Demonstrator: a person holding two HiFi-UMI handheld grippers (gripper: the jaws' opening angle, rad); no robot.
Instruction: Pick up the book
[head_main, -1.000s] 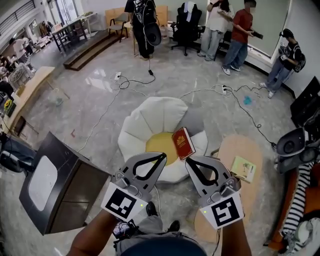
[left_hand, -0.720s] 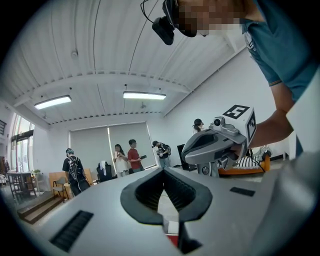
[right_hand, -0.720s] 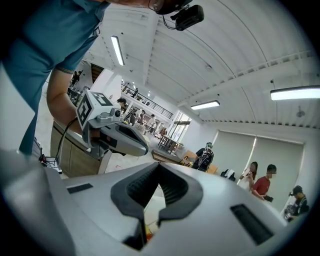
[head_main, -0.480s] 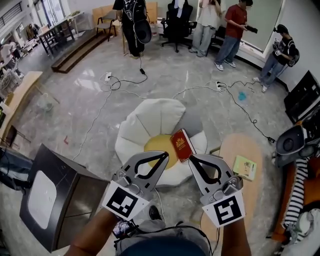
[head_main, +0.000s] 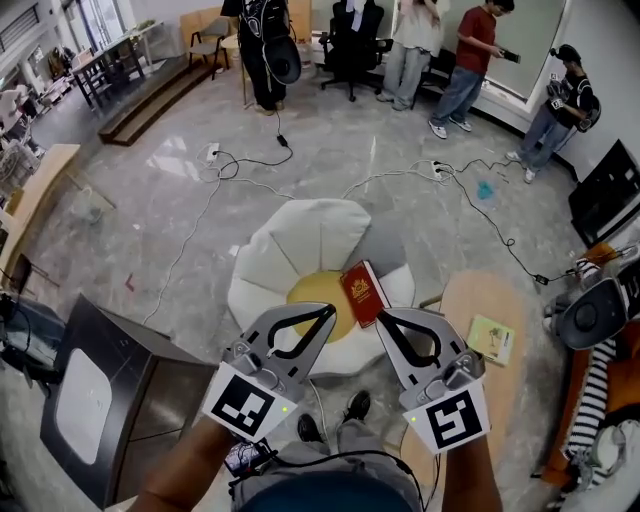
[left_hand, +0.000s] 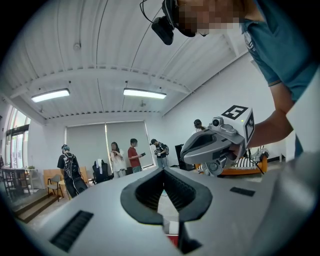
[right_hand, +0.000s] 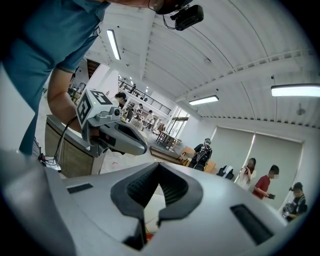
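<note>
1. Head view: the left gripper (head_main: 324, 311) and the right gripper (head_main: 382, 316) are held side by side, tips directed toward a flower-shaped cushion (head_main: 310, 235) on the floor.
2. Left gripper view: jaws clenched, tips meeting. Nothing is grasped between them.
3. Right gripper view: jaws clenched, tips meeting. Nothing is grasped between them.
4. Task item: the book (head_main: 364, 292) has a red cover and lies flat on the cushion, at the right edge of the yellow centre, overlapping a white petal.
5. Relative position: the book sits just beyond the two gripper tips, in line with the gap between them. Neither gripper holds it.
6. Right of the cushion: a round wooden table (head_main: 470, 300) carries a pale green booklet (head_main: 489, 338).
7. Left of the left gripper: a dark cabinet (head_main: 150, 380) stands on the floor.
</note>
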